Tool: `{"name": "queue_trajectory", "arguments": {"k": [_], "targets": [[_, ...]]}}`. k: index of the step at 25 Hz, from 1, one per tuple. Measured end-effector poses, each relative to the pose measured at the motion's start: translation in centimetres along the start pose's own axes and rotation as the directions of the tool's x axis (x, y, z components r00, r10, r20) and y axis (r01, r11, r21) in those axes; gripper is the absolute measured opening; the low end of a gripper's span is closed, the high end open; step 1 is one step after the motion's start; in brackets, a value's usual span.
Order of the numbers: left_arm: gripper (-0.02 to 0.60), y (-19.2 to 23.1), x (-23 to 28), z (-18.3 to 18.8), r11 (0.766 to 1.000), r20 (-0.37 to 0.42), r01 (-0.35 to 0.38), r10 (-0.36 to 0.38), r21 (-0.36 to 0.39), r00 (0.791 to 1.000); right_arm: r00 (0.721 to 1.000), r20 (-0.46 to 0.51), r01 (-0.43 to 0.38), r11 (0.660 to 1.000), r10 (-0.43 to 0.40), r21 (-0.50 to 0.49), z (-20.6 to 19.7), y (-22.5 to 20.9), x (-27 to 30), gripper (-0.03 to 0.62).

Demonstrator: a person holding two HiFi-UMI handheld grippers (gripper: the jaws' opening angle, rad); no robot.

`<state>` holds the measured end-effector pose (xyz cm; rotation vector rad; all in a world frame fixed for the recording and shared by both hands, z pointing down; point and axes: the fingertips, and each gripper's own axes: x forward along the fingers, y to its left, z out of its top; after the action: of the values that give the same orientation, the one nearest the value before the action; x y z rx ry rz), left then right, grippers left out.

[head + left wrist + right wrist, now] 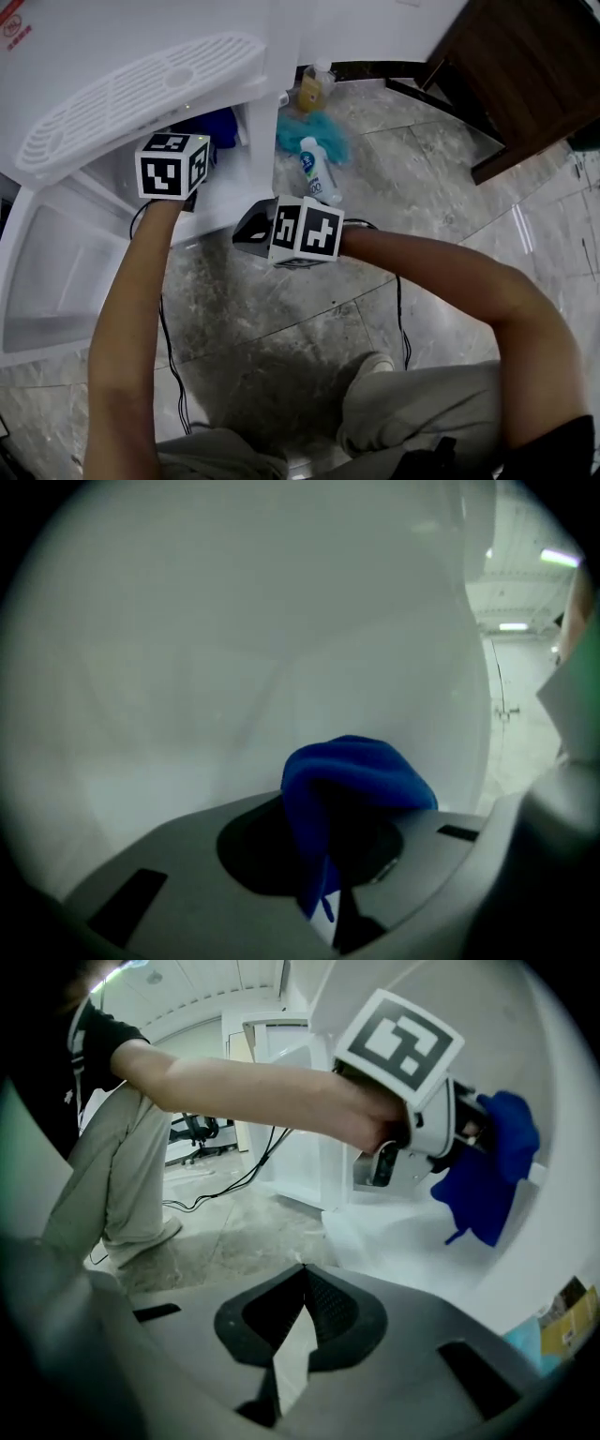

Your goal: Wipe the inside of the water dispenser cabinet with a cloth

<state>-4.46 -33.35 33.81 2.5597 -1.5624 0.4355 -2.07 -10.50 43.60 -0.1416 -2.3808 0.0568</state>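
My left gripper point(192, 155) reaches into the open lower cabinet point(225, 202) of the white water dispenser point(112, 56). It is shut on a blue cloth point(214, 127). In the left gripper view the cloth point(356, 775) bulges up from between the jaws, close to the white cabinet wall point(234, 649). The right gripper view shows the left gripper point(461, 1133) from the side, the cloth point(492, 1171) hanging off its tip inside the cabinet. My right gripper point(255, 230) hovers just outside the cabinet opening, shut, its fingertips meeting with nothing between them point(301, 1274).
The cabinet door point(56, 272) stands swung open at the left. On the marble floor beside the dispenser lie a white bottle point(314, 171), a teal cloth point(319, 139) and a yellow bottle point(312, 89). Dark wooden furniture point(525, 66) stands at the upper right. Cables point(173, 375) trail on the floor.
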Motion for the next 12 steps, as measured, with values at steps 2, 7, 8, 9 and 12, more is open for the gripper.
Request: {"name": "queue_trajectory", "arguments": {"k": [2, 7, 8, 9, 12], "targets": [[0.057, -0.1, -1.4, 2.3, 0.994, 0.118, -0.004, 0.017, -0.110, 0.993, 1.000, -0.005, -0.020, 1.000, 0.020, -0.018, 0.7, 0.6, 0.7, -0.002], [0.057, -1.0, -3.2, 7.1, 0.963, 0.332, 0.020, 0.073, -0.268, 0.940, 0.999, -0.008, -0.046, 0.998, 0.045, -0.040, 1.8, 1.5, 1.5, -0.002], [0.057, -1.2, -3.3, 7.9, 0.962, 0.370, 0.034, 0.071, -0.269, 0.926, 0.999, -0.012, -0.047, 0.998, 0.046, -0.037, 1.5, 1.7, 1.4, -0.002], [0.057, -1.4, -3.6, 8.7, 0.964, 0.409, 0.044, 0.070, -0.264, 0.910, 0.999, -0.019, -0.048, 0.998, 0.047, -0.033, 1.1, 1.8, 1.3, -0.002], [0.057, -1.2, -4.4, 10.3, 0.972, 0.483, 0.033, 0.086, -0.233, 0.871, 0.998, -0.041, -0.048, 0.999, 0.047, -0.013, -0.4, 2.1, 0.7, -0.002]]}}
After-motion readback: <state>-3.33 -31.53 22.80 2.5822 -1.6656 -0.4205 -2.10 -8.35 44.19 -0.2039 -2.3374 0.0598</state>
